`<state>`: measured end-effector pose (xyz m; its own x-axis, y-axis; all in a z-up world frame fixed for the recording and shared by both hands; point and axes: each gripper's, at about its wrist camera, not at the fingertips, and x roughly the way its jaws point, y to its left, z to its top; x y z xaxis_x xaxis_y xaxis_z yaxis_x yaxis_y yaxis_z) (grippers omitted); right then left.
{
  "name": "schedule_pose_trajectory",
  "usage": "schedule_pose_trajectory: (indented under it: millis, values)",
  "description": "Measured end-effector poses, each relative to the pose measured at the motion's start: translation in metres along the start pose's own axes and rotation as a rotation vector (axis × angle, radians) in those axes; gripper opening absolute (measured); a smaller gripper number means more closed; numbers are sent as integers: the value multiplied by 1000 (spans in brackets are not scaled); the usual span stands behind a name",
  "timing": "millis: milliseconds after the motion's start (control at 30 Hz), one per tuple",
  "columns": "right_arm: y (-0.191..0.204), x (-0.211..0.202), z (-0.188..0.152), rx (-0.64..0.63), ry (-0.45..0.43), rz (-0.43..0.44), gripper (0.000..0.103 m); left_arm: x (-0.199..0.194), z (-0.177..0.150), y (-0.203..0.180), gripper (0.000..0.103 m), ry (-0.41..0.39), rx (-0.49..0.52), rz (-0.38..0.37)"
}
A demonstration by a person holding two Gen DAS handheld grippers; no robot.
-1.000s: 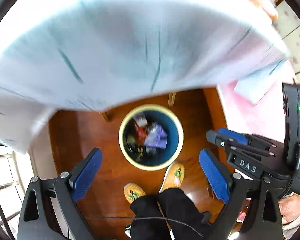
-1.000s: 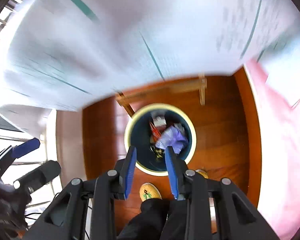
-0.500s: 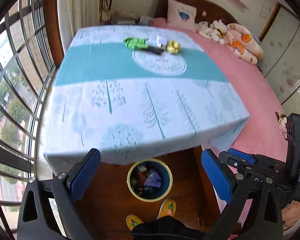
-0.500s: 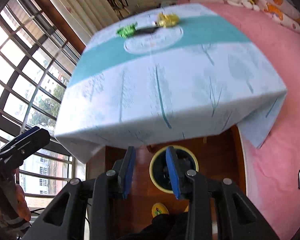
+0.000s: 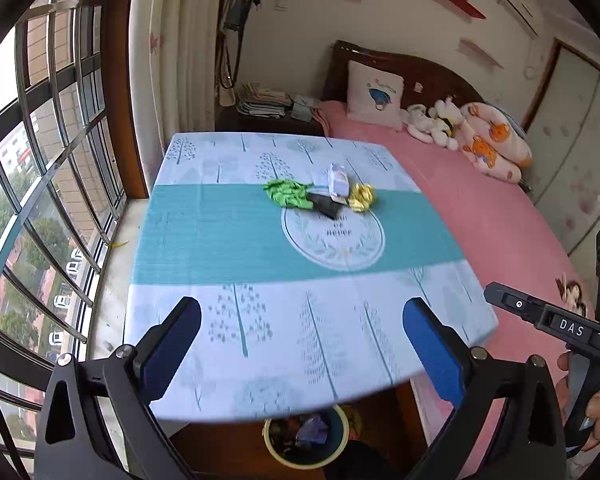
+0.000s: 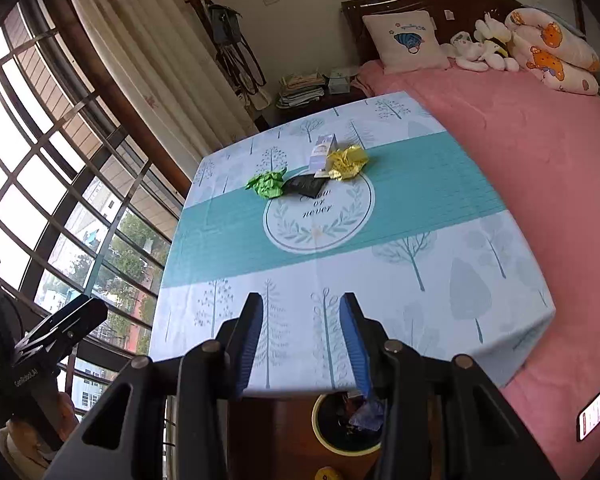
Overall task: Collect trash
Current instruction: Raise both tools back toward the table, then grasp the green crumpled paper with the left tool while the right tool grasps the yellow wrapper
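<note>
Both my hand-held grippers risen from bin [image 5: 306, 440] to bench [image 5: 220, 232]; left hand-held gripper [image 5: 300, 354] wide apart, right hand-held gripper [image 6: 302, 346] opening, both empty; pink bed [image 5: 500, 216] at right.

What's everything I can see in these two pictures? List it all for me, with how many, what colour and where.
green wrapper: one, crumpled, on the teal band of the tablecloth, leftmost of the trash
black packet: one, beside the green wrapper
white carton: one, lying behind the black packet
yellow wrapper: one, crumpled, rightmost
table: one, white cloth printed with trees, teal band across it
trash bin: one, yellow rim, dark inside, on the floor under the near table edge, trash inside
bed: one, pink cover, right of the table
pillow: one, white, at the headboard
soft toys: several, white, beside the pillow
left gripper: blue pads, wide open, empty
right gripper: blue pads, opening, empty
</note>
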<state>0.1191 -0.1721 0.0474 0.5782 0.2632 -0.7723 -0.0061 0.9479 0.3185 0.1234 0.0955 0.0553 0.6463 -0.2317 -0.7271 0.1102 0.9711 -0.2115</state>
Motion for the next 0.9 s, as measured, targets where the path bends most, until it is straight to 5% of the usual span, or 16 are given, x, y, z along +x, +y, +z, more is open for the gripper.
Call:
schedule_pose_trajectory:
  millis: [300, 533, 900]
  values:
    - [-54, 105, 115, 4, 93, 72, 40, 109, 77, -2, 100, 54, -153, 156]
    - [-99, 210, 187, 53, 195, 114, 41, 220, 120, 14, 98, 199, -335, 173]
    - [-109, 313, 208, 99, 353, 186, 41, 314, 139, 30, 98, 279, -459, 208]
